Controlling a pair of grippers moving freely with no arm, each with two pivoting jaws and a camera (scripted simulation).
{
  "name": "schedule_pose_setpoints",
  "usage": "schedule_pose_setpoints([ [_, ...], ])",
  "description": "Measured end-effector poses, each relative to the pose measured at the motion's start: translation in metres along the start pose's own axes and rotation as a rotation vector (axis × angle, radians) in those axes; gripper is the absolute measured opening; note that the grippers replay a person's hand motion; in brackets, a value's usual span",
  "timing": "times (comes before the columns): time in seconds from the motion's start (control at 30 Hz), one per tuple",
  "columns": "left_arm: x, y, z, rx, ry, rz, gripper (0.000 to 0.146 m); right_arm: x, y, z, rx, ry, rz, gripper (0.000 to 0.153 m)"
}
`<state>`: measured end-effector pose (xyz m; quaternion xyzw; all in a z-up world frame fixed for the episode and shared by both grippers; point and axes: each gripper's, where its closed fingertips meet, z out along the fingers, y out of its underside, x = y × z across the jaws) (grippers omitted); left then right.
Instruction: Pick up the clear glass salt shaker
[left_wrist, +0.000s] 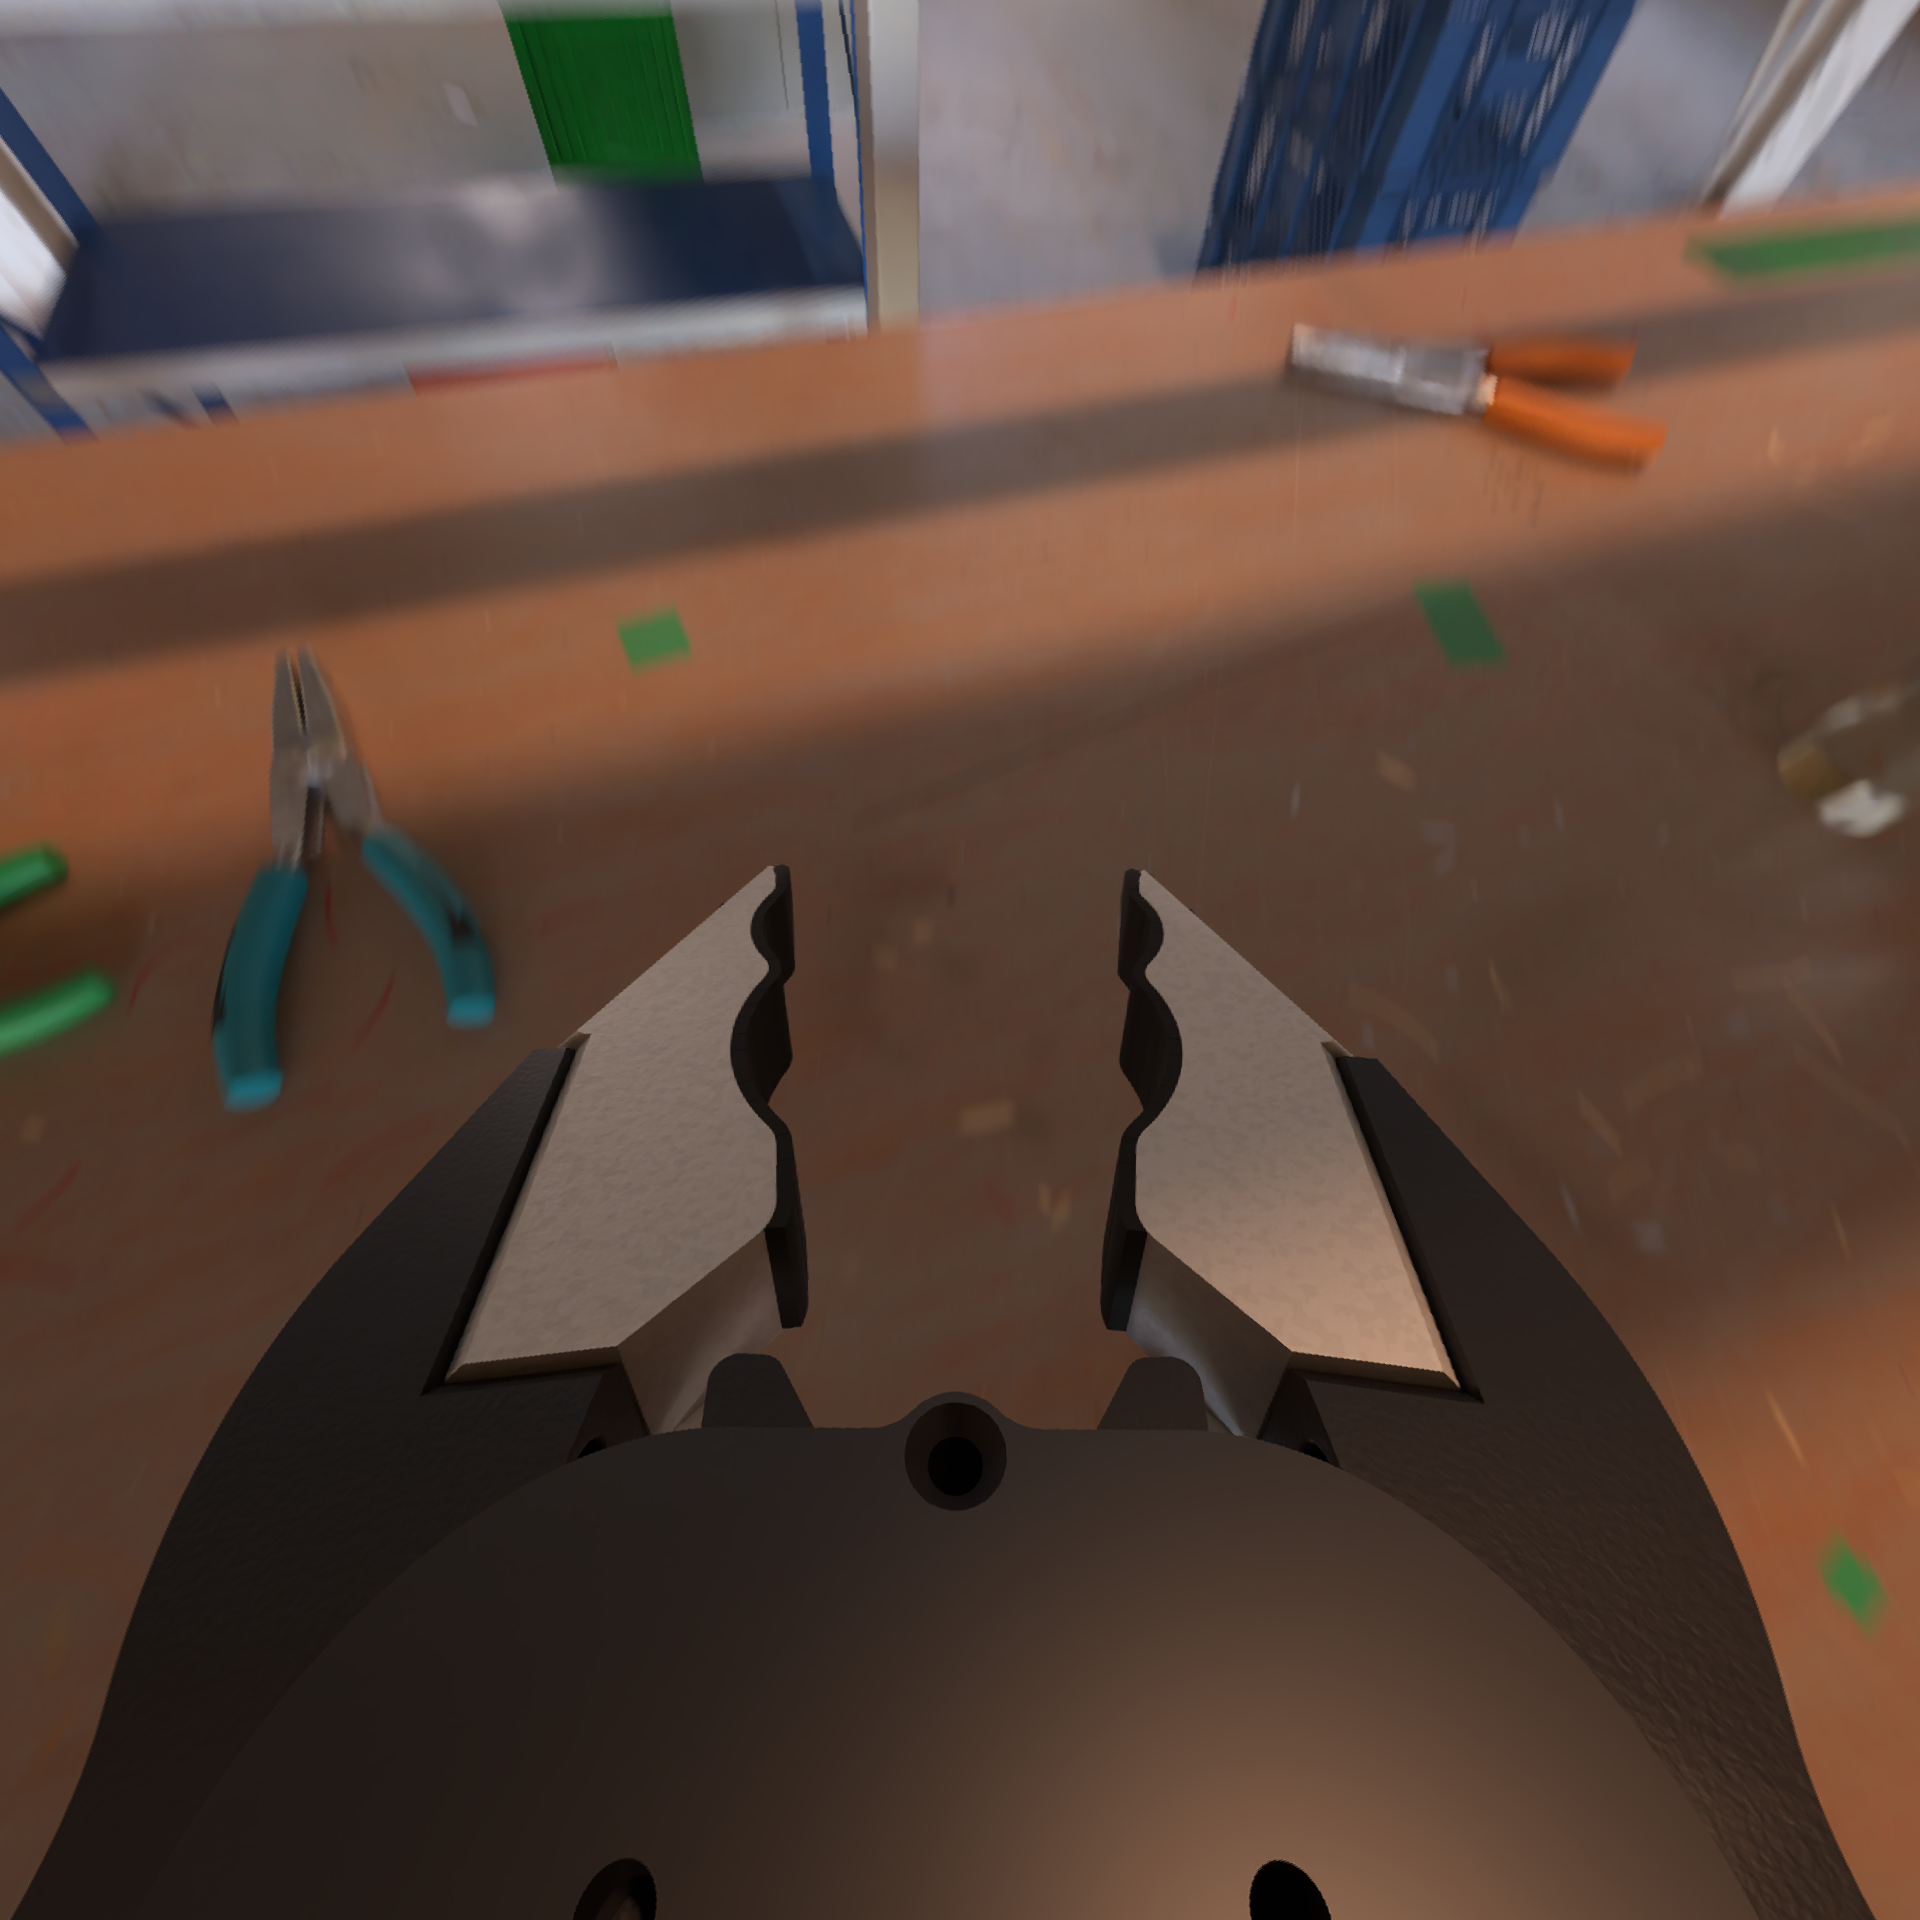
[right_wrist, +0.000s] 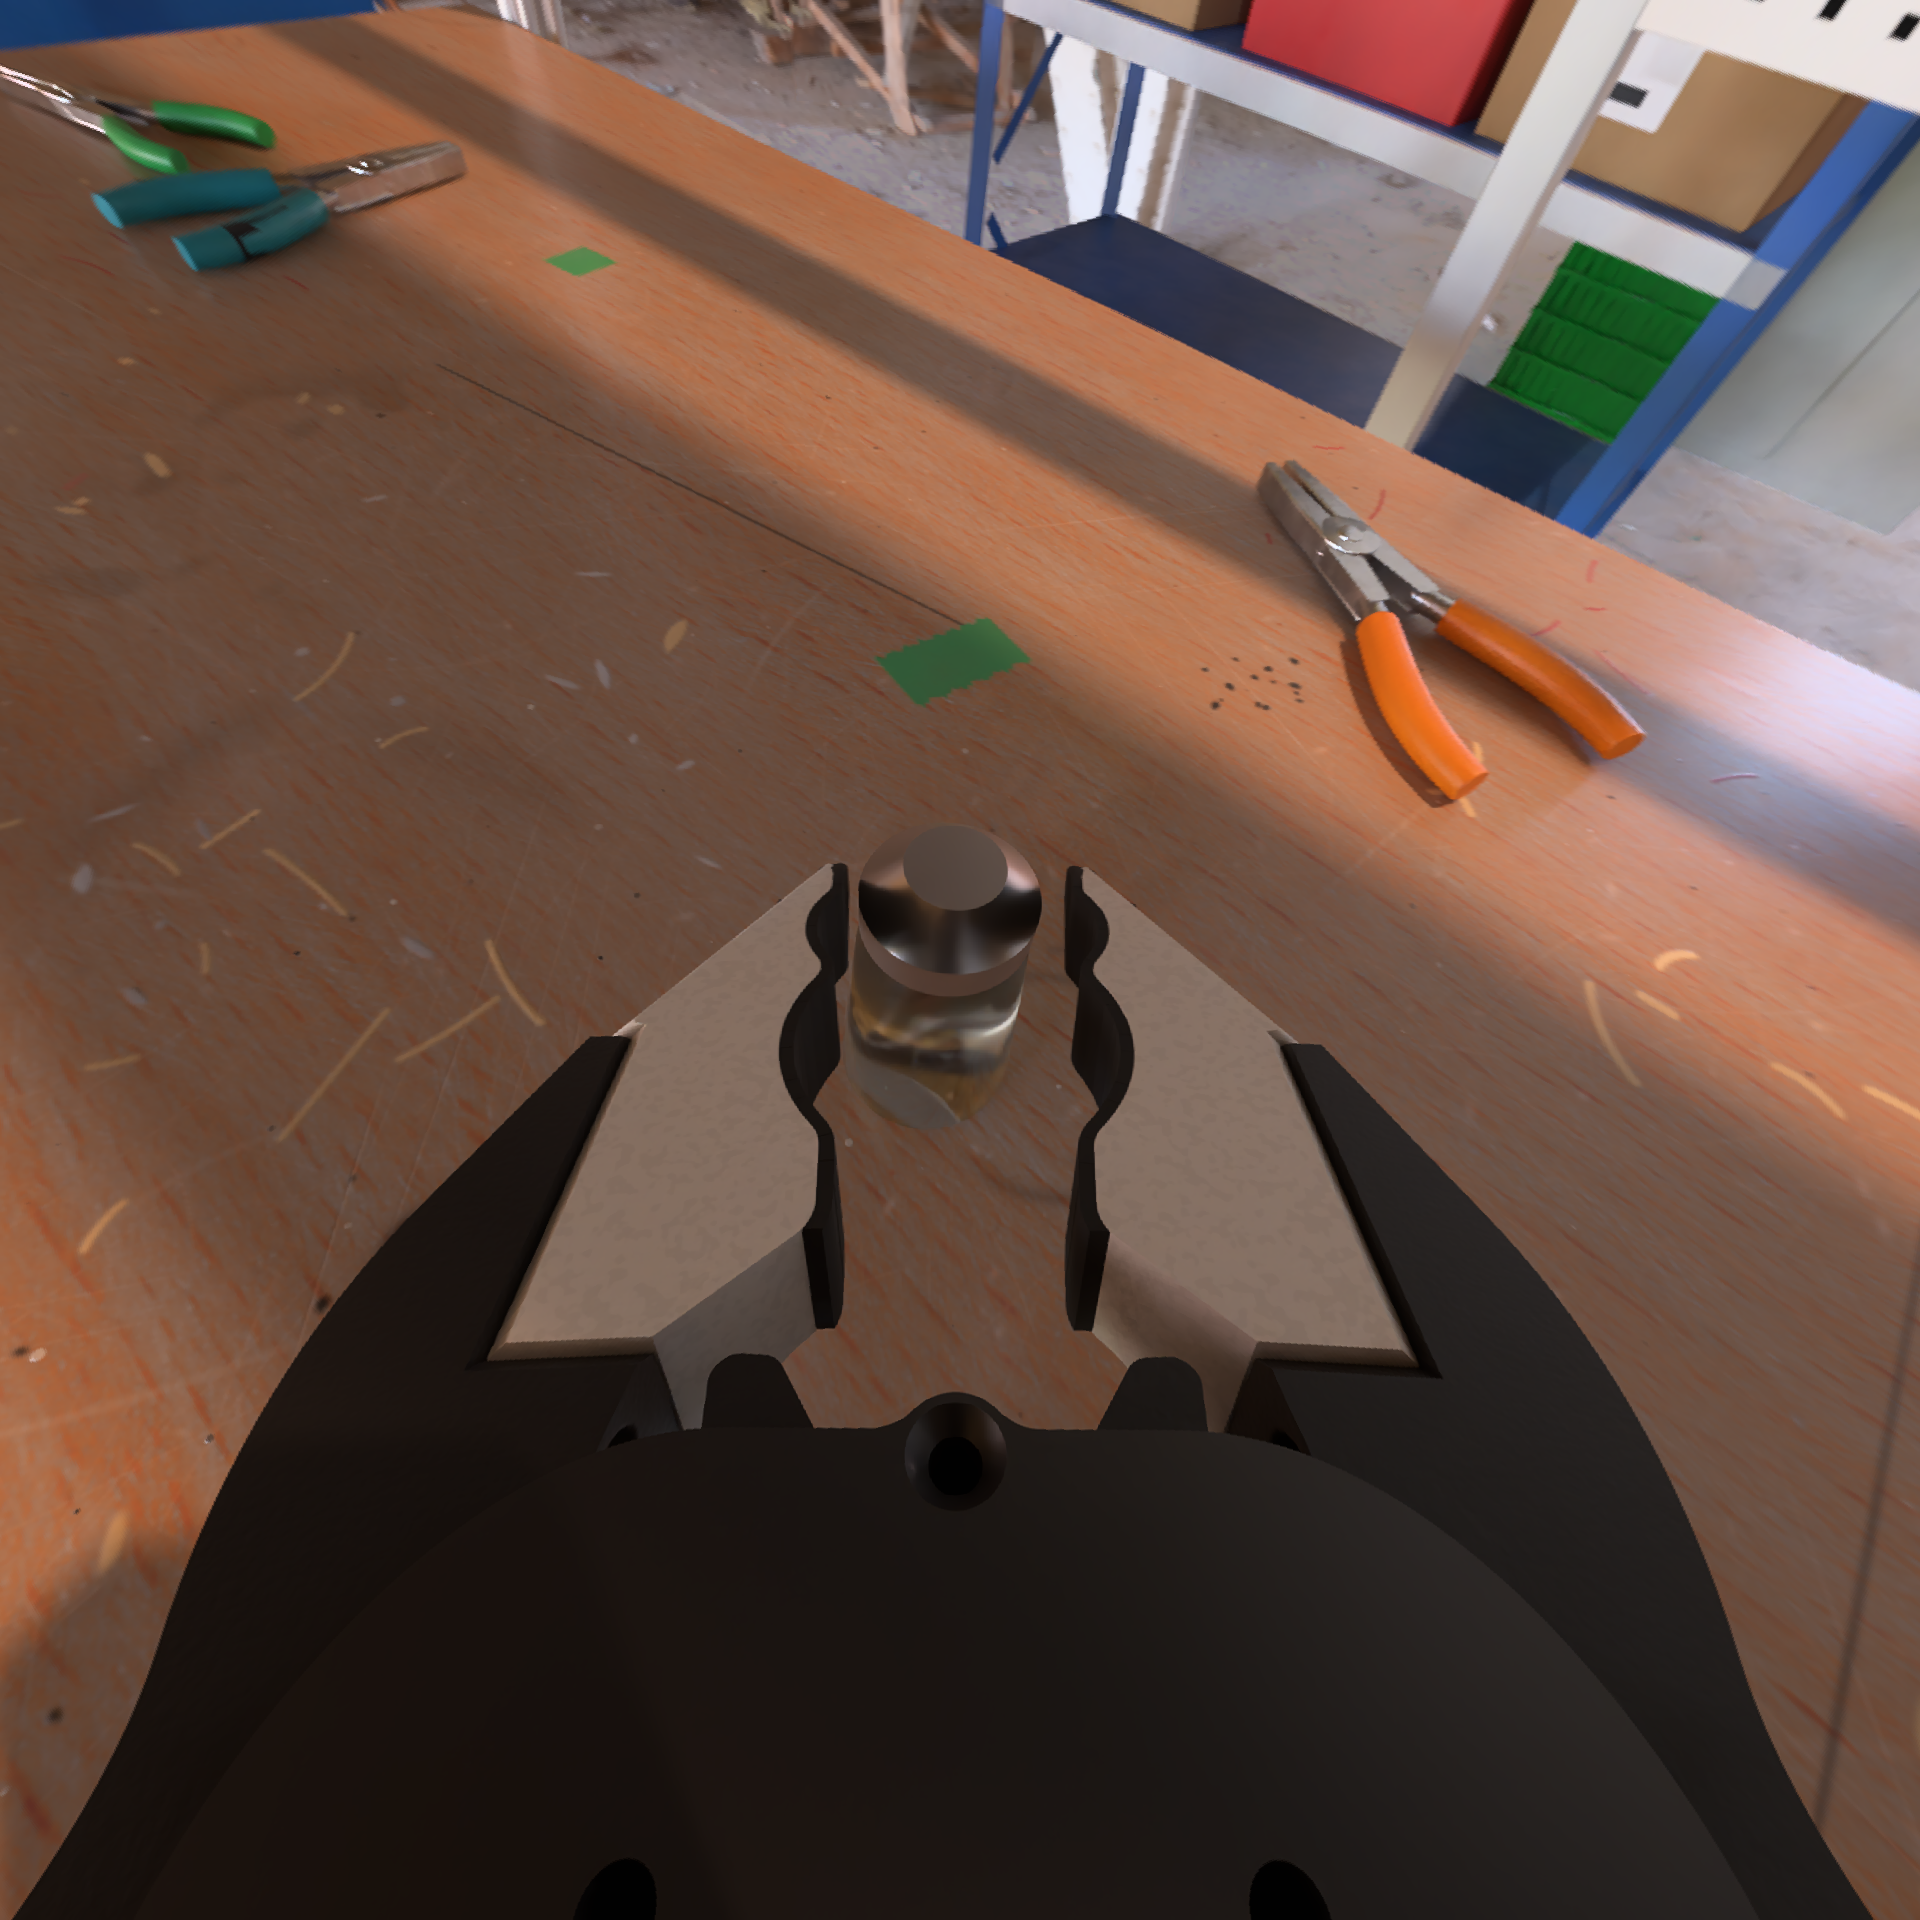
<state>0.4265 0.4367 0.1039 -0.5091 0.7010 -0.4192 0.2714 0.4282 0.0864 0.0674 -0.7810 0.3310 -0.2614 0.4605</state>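
your right tongs (right_wrist: 951, 883) are straddling the clear glass salt shaker (right_wrist: 943, 997), which is standing upright on the tabletop (right_wrist: 520, 623), jaws narrow but not yet touching. closing off-centre, you're risking tipping it or slipping on the smooth glass. your left tongs (left_wrist: 956, 883) are hanging wide and empty.

Tools and tape on a wooden surface (right_wrist: 623, 520)

Orange pliers (right_wrist: 1423, 644) lie near the far edge, teal pliers (right_wrist: 249, 208) just beside green pliers (right_wrist: 156, 125), green tape (right_wrist: 951, 660) between them; blue shelving (right_wrist: 1558, 312) holds boxes beyond.
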Motion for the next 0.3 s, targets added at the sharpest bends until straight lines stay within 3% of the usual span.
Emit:
schedule_pose_setpoints([
  [0.17,0.008,0.082,-0.054,-0.300,0.033,-0.060,0.078,0.010,-0.006,-0.013,0.025,0.096,-0.027,0.035],
  [0.3,0.022,0.124,-0.062,-0.382,0.018,-0.101,0.103,0.025,-0.010,-0.028,0.069,0.193,-0.029,0.035],
])
